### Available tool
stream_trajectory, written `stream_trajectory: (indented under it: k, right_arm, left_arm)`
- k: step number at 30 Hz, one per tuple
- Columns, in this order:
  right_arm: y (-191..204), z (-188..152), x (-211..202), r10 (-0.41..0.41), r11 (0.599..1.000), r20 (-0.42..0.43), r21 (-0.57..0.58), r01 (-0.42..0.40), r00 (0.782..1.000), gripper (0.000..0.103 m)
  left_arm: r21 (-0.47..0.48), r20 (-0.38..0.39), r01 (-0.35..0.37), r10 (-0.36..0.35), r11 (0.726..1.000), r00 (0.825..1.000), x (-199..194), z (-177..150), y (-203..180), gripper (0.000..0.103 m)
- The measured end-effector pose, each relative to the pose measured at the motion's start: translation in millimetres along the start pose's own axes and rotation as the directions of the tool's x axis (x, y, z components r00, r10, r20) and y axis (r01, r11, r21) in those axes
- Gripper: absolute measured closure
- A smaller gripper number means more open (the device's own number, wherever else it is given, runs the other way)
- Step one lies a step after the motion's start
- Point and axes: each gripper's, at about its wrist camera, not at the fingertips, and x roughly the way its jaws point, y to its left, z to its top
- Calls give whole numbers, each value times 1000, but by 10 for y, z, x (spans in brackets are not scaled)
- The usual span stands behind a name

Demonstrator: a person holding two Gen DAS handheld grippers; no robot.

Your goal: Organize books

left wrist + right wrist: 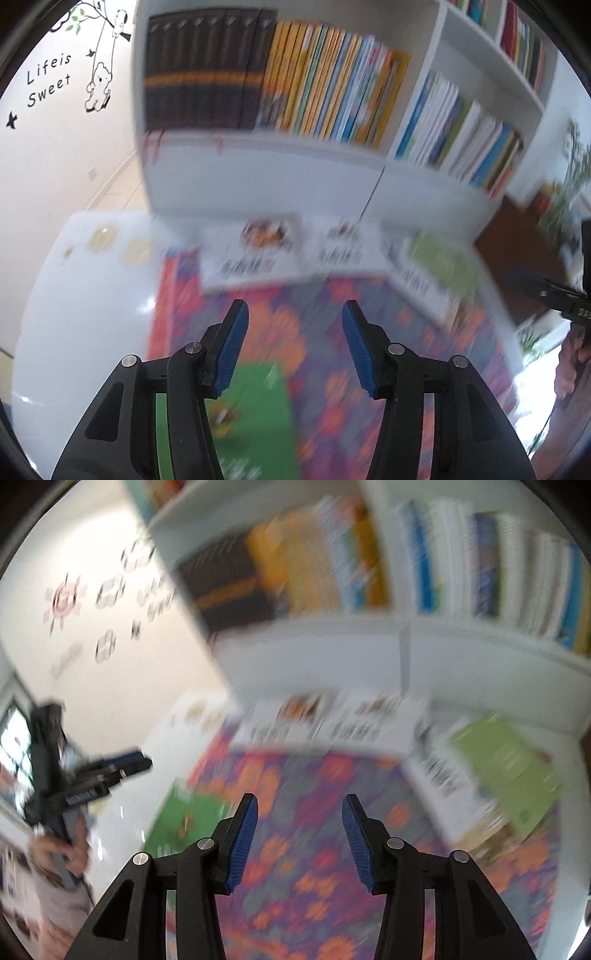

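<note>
Two grippers, both empty: your left gripper (294, 314) and right gripper (299, 806) hang with jaws spread wide above the table (74, 314), nothing between the blue pads (231, 354). Neither touches a book, which reads as an approach or a choice of what to take first. Loose books lie flat on a patterned cloth (332, 350) of orange and purple: a green book (258, 398) nearest, just under your left gripper; two white-covered books (255, 254) side by side at the far edge, close to the shelf; a light-green book (506, 771) off to the right, lying askew. They sit scattered, covers up, likely waiting to be shelved. Behind stands a white bookshelf (258, 170), its compartments packed with upright spines: dark volumes (203, 74) left, yellow and blue ones (332, 81) beside them. Both views are smeared by motion, so titles and edges can't be read. Flat, thin books will probably need an edge lifted before the jaws can close.
</note>
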Motion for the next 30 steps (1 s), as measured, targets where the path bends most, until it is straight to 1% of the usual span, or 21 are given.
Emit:
stream_trajectory:
  k: [2,3,5,6,8,11,12,14,16,17,19,20,21,22,23,24,25,26,27,29,30]
  right_arm:
    - [-301,257,-181,0,998,88,61,-6,996,57]
    - [-415,348,-180,-10,997,110,73,2,994,55]
    - [-661,499,2,-43,997,104,75,35,994,55]
    - [-771,522,132,-55,995,105,83,46,993,55]
    - [-1013,529,546,-70,992,53,110,64,996,55]
    - [-1390,425,1108,-40,981,-3,191,40,999,55]
    - [-1504,375,1313,-41,976,-24,214,45,999,55]
    - [-1650,277,1669,-58,972,-71,225,73,996,57]
    - [-1723,194,1909,-58,969,-104,233,81,993,60]
    - [-1773,154,1989,-57,967,-104,242,81,993,60]
    - [-1814,107,2104,-83,964,-108,243,107,991,60]
    - [-1827,77,2176,-81,964,-119,242,108,990,60]
    - [-1827,56,2219,-73,966,-123,240,101,990,60]
    - [-1811,54,2228,-72,969,-104,230,95,992,60]
    - [-1795,54,2241,-60,970,-106,228,83,993,60]
    - [-1785,48,2250,-36,970,-107,237,61,994,59]
    - [-1773,42,2257,-24,968,-109,248,51,994,59]
    - [-1746,40,2263,-50,968,-112,238,75,992,58]
    - [-1709,37,2254,-71,971,-121,219,97,990,58]
    - [-1683,23,2211,-104,972,-134,196,129,985,56]
    - [-1689,-5,2171,-96,972,-140,199,123,986,55]
  left_arm:
    - [-3,34,17,-17,1000,999,202,237,-140,51]
    - [-6,39,22,-22,1000,999,358,328,-214,50]
    - [-16,30,17,-17,1000,999,719,425,-304,50]
    - [-28,12,20,-20,999,1000,945,441,-318,50]
    - [-60,-40,26,-28,998,999,1408,426,-313,50]
    - [-114,-136,4,-19,993,990,2075,329,-250,51]
    - [-128,-155,-10,-10,992,988,2221,291,-225,51]
    - [-130,-202,-71,44,989,978,2522,221,-182,52]
    - [-97,-207,-130,108,987,972,2681,178,-175,52]
    - [-89,-206,-142,121,986,971,2739,157,-178,52]
    - [-90,-233,-120,96,989,968,2854,109,-189,52]
    - [-88,-247,-118,93,989,964,2903,75,-207,52]
    - [-62,-224,-127,110,990,968,2898,61,-256,52]
    - [-43,-226,-112,100,993,969,2913,47,-305,52]
    - [-29,-229,-88,79,996,970,2923,31,-367,52]
    - [-22,-236,-63,56,998,970,2914,21,-427,48]
    - [-2,-244,-80,77,997,967,2911,2,-497,49]
    - [21,-251,-99,101,995,963,2909,-22,-558,49]
    - [37,-252,-100,106,994,962,2898,-46,-610,49]
    - [20,-263,-72,74,997,962,2843,-84,-627,49]
    - [18,-266,-67,69,998,961,2822,-95,-630,49]
